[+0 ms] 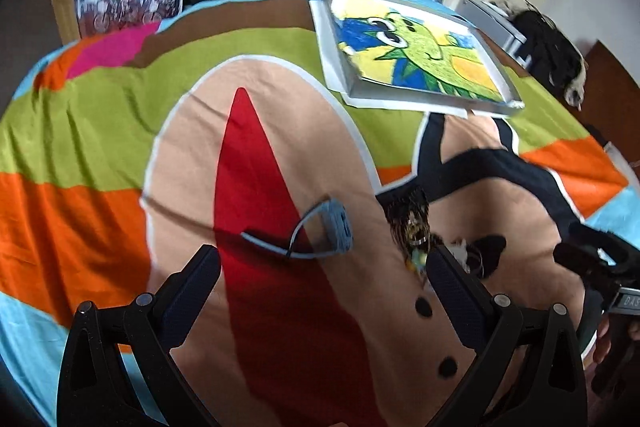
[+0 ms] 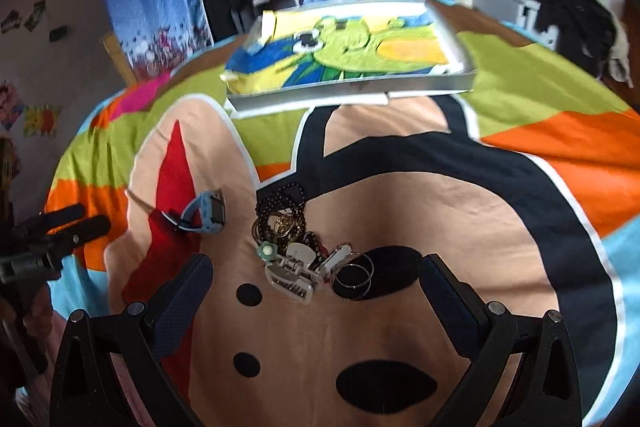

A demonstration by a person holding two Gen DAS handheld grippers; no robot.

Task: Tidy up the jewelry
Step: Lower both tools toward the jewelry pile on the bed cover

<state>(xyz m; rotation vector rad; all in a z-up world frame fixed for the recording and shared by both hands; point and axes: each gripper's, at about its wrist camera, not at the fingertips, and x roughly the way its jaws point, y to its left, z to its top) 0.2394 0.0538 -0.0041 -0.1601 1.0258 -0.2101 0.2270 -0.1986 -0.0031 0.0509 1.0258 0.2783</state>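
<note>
Right wrist view first: we have the jewelry pile (image 2: 296,247) dead ahead, sitting on the bed cover (image 2: 360,339) just beyond and between the tips of our right claw (image 2: 316,287), whose fingers are spread wide with nothing in them. In the pile we can pick out dark beaded strands, a clear hair clip (image 2: 290,277) nearest the claw, and thin silver hoops (image 2: 354,275) to its right. Off to the left of the pile, a blue watch (image 2: 204,213) lies on its side, apart from the heap. Further out beyond everything, a shallow grey tray (image 2: 352,87) lined with a cartoon cloth rests on the cover. Over in the left wrist view, our left claw (image 1: 322,267) is also spread open and empty, and that blue watch (image 1: 320,231) sits right ahead between its tips, with the jewelry pile (image 1: 412,223) just past its right finger. The tray (image 1: 416,55) lies well beyond, up and to the right.
</note>
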